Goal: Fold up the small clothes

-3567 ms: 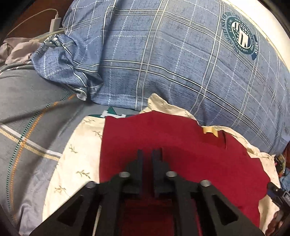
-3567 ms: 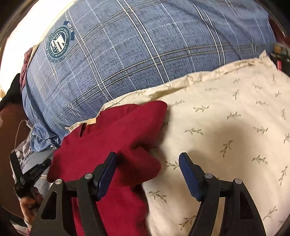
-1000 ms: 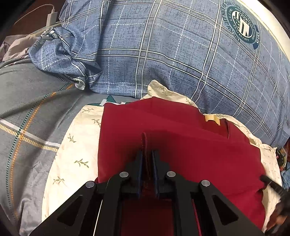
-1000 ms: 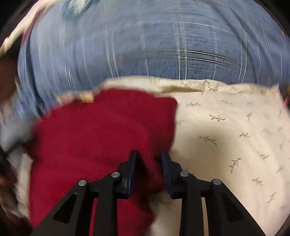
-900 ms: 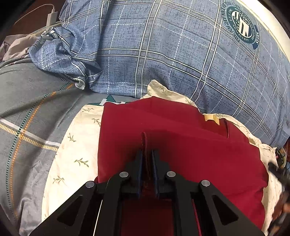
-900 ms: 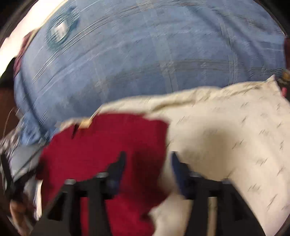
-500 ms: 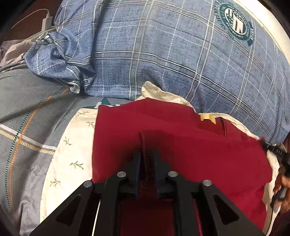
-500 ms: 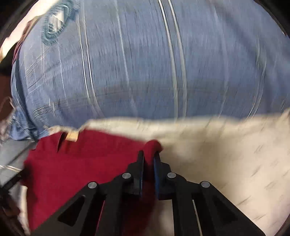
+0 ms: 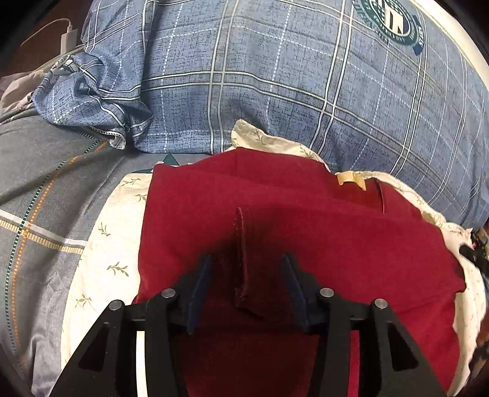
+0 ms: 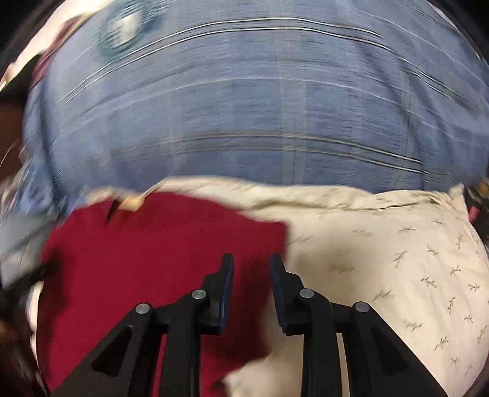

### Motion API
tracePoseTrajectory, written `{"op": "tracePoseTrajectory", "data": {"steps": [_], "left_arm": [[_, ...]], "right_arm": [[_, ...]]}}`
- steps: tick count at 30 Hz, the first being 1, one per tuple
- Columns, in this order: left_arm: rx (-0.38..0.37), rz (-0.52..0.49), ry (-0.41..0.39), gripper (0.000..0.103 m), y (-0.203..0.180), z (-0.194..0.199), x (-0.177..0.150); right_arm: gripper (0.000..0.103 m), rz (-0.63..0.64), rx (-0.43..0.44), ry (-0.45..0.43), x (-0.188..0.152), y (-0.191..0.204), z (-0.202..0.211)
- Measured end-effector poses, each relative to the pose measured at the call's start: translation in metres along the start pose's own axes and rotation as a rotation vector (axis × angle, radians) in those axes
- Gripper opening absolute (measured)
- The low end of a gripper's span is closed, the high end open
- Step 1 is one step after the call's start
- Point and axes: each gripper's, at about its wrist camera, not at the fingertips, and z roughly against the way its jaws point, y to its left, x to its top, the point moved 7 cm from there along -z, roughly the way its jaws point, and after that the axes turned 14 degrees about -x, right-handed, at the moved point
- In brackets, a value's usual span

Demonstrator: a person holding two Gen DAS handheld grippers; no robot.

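A dark red garment (image 9: 321, 232) lies folded on a cream pillow with a leaf print (image 9: 101, 244); a tan label (image 9: 351, 178) shows near its far edge. My left gripper (image 9: 246, 265) hovers over the garment's near part, its jaws opening; a pinched ridge of red cloth (image 9: 241, 253) stands between the pads without touching them. In the blurred right wrist view, my right gripper (image 10: 251, 262) is over the red garment's (image 10: 146, 259) right edge, jaws opening with a narrow gap over the cloth and nothing pressed between them.
A big blue plaid pillow (image 9: 290, 76) with a round badge (image 9: 391, 21) rises behind the garment. Grey striped bedding (image 9: 39, 189) lies to the left, with a white charger and cable (image 9: 65, 36) at far left. The cream pillow (image 10: 397, 259) stretches right.
The left jaws have parted and let go of the pinched red fold, which still stands up. The right gripper shut on the garment's right corner, then parted again and shifted over the cloth.
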Motion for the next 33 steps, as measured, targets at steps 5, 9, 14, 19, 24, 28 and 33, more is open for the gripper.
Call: {"op": "tracePoseTrajectory", "data": {"steps": [5, 9, 14, 19, 24, 28, 33], "left_arm": [[0.031, -0.026, 0.000, 0.049, -0.004, -0.003, -0.004], [0.032, -0.027, 0.000, 0.050, -0.003, -0.003, -0.005], [0.038, -0.040, 0.000, 0.053, -0.004, -0.005, -0.005], [0.040, -0.068, -0.005, 0.057, -0.006, -0.005, -0.007], [0.038, -0.087, -0.009, 0.066, -0.008, -0.002, -0.010], [0.009, -0.066, -0.014, 0.068, -0.007, 0.009, -0.013], [-0.002, -0.068, -0.041, 0.071, -0.003, 0.029, -0.025]], "right_arm": [[0.019, 0.099, -0.075, 0.059, -0.044, 0.011, -0.015], [0.027, 0.045, -0.061, 0.051, -0.038, -0.001, 0.011], [0.032, 0.064, -0.039, 0.031, -0.037, 0.007, 0.012], [0.034, 0.027, -0.043, 0.065, -0.044, 0.004, 0.000], [0.052, -0.019, -0.008, 0.059, -0.053, -0.010, 0.022], [0.062, -0.082, 0.015, 0.068, -0.061, -0.024, 0.033], [0.062, -0.115, 0.041, 0.093, -0.077, -0.029, 0.037]]}}
